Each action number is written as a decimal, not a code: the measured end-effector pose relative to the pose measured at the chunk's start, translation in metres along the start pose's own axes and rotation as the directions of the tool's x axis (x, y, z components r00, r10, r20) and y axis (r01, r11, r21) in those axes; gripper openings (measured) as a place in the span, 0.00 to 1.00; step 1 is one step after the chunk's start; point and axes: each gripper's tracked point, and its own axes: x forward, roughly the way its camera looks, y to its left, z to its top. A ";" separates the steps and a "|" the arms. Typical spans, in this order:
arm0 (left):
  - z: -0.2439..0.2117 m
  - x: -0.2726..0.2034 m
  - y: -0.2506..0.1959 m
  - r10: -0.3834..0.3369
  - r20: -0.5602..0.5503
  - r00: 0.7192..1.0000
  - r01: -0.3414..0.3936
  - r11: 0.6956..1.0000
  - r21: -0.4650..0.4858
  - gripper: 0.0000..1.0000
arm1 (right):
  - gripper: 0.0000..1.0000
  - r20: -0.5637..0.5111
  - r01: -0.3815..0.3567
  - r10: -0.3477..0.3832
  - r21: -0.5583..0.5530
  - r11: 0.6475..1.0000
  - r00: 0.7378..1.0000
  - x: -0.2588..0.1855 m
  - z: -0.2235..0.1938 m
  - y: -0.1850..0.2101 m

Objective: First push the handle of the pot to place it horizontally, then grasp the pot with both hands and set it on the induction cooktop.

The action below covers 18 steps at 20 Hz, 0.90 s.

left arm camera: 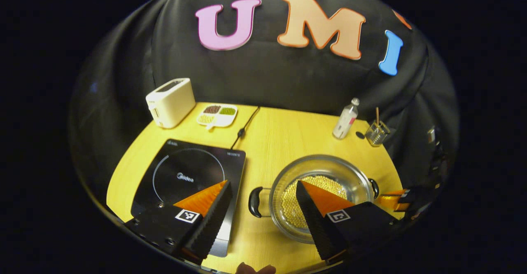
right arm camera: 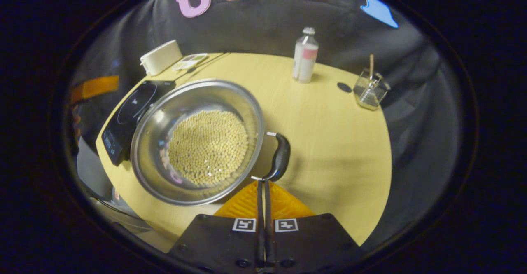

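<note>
**Pot of soybeans on the table, right gripper closed at its handle**

The steel pot [left arm camera: 323, 195] sits on the yellow wooden table [left arm camera: 288, 134], just to the right of the black induction cooktop [left arm camera: 187, 179] and not on it. Pale round beans [right arm camera: 208, 146] cover the pot's bottom. The pot has 2 black loop handles: in the left gripper view the left handle [left arm camera: 254, 202] points toward the cooktop, and the right handle [left arm camera: 374, 187] lies at the far rim.

The left gripper [left arm camera: 261, 187] is spread wide, its 2 fingers apart and holding nothing; 1 finger hangs over the cooktop, the other over the pot's near rim.

The right gripper [right arm camera: 263, 183] has its fingers brought together with nothing visible between them. Their tips lie just at the near end of the pot's right handle [right arm camera: 280, 156]; whether they touch it I cannot tell. In the left gripper view this gripper [left arm camera: 401, 202] shows beyond the pot's right side.

At the back of the table stand a cream toaster [left arm camera: 171, 102], a white divided dish [left arm camera: 217, 114] with grains, a clear bottle [right arm camera: 305, 55] and a small glass holder [right arm camera: 370, 88] with a stick in it. The cooktop's black cord [left arm camera: 247, 125] runs toward the back wall.
</note>
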 end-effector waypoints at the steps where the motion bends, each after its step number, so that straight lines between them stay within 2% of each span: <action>1: -0.008 0.008 -0.001 0.001 -0.028 1.000 -0.001 1.000 0.002 0.96 | 0.03 0.021 0.013 -0.014 0.029 0.999 1.000 0.001 0.008 -0.003; 3: -0.025 0.023 -0.003 0.007 -0.079 0.997 -0.006 1.000 0.016 0.95 | 0.29 0.019 0.016 -0.018 0.101 0.995 1.000 0.006 0.015 -0.001; 4: -0.031 0.031 -0.006 0.003 -0.097 0.995 -0.001 1.000 0.019 0.95 | 0.33 0.011 0.010 -0.011 0.142 0.990 1.000 0.010 0.017 0.002; 5: -0.037 0.037 -0.008 0.001 -0.113 0.994 0.002 1.000 0.021 0.95 | 0.24 0.010 -0.004 0.003 0.178 0.984 1.000 0.015 0.020 0.006; 6: -0.041 0.042 -0.008 0.005 -0.128 0.992 -0.002 1.000 0.022 0.96 | 0.30 0.021 -0.020 0.016 0.195 0.981 1.000 0.017 0.024 0.009; 7: -0.043 0.048 -0.008 0.007 -0.131 0.991 -0.004 1.000 0.026 0.95 | 0.43 0.033 -0.008 0.002 0.192 0.981 0.999 0.021 0.026 0.010; 8: -0.047 0.053 -0.009 0.012 -0.143 0.990 -0.007 0.999 0.032 0.96 | 0.46 0.026 0.018 -0.023 0.173 0.985 0.999 0.027 0.022 0.006; 9: -0.051 0.057 -0.008 0.014 -0.151 0.988 -0.008 0.999 0.040 0.95 | 0.61 0.012 0.051 -0.053 0.158 0.986 0.999 0.029 0.019 0.000; 11: -0.057 0.063 -0.007 0.023 -0.164 0.986 -0.013 0.998 0.059 0.95 | 0.92 -0.026 0.067 -0.063 0.169 0.983 0.998 0.040 0.014 0.000; 12: -0.059 0.066 -0.004 0.032 -0.163 0.986 -0.021 0.997 0.072 0.96 | 0.80 -0.045 0.074 -0.067 0.177 0.981 0.997 0.045 0.010 -0.001; 13: -0.059 0.068 -0.003 0.034 -0.163 0.986 -0.021 0.996 0.081 0.96 | 0.87 -0.062 0.070 -0.060 0.188 0.980 0.996 0.048 0.006 0.001; 14: -0.064 0.073 -0.004 0.033 -0.170 0.985 -0.019 0.996 0.086 0.97 | 0.87 -0.070 0.064 -0.050 0.203 0.977 0.996 0.052 0.006 0.003; 15: -0.067 0.076 -0.003 0.033 -0.177 0.984 -0.017 0.996 0.090 0.97 | 0.75 -0.080 0.065 -0.049 0.209 0.976 0.996 0.056 0.003 0.003; 16: -0.072 0.079 -0.002 0.038 -0.189 0.981 -0.020 0.995 0.096 0.98 | 0.78 -0.094 0.067 -0.048 0.207 0.976 0.994 0.059 -0.001 0.004; 17: -0.076 0.081 0.000 0.045 -0.199 0.979 -0.025 0.994 0.102 0.97 | 0.67 -0.111 0.064 -0.042 0.207 0.976 0.993 0.063 -0.006 0.006; 18: -0.079 0.083 0.002 0.060 -0.203 0.977 -0.037 0.993 0.114 1.00 | 0.74 -0.109 0.070 -0.047 0.210 0.975 0.993 0.065 -0.006 0.004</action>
